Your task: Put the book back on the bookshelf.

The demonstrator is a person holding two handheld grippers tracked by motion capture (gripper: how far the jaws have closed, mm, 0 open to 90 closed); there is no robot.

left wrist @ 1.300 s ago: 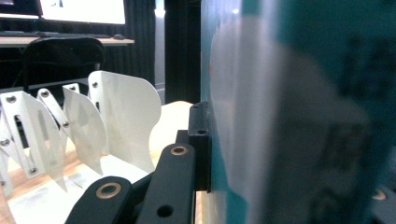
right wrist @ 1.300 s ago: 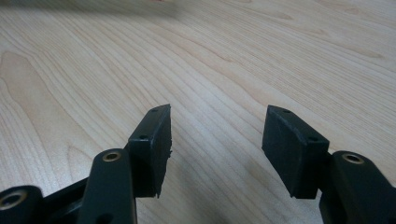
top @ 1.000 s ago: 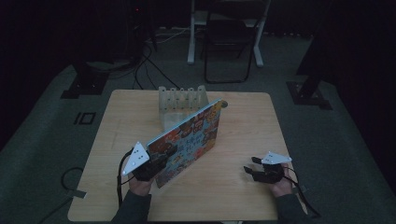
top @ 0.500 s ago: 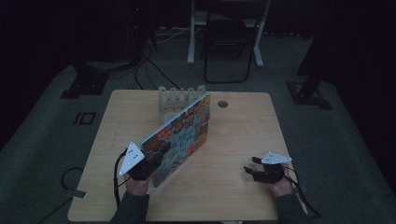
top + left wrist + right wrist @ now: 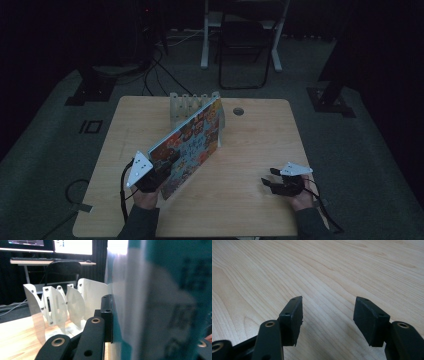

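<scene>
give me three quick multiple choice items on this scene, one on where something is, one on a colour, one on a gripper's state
1. Where does the white slotted rack stand?
A. at the table's far edge
B. by the right hand
C. on the floor

2. What colour is the folding chair behind the table?
A. white
B. black
C. red

3. How is the right gripper?
A. shut on the book
B. shut on the rack
C. open over bare wood

Answers:
1. A, the rack sits at the far edge behind the picture book.
2. B, its frame and seat look black.
3. C, the jaws stand apart with nothing between them; the left gripper grips the book.
</scene>
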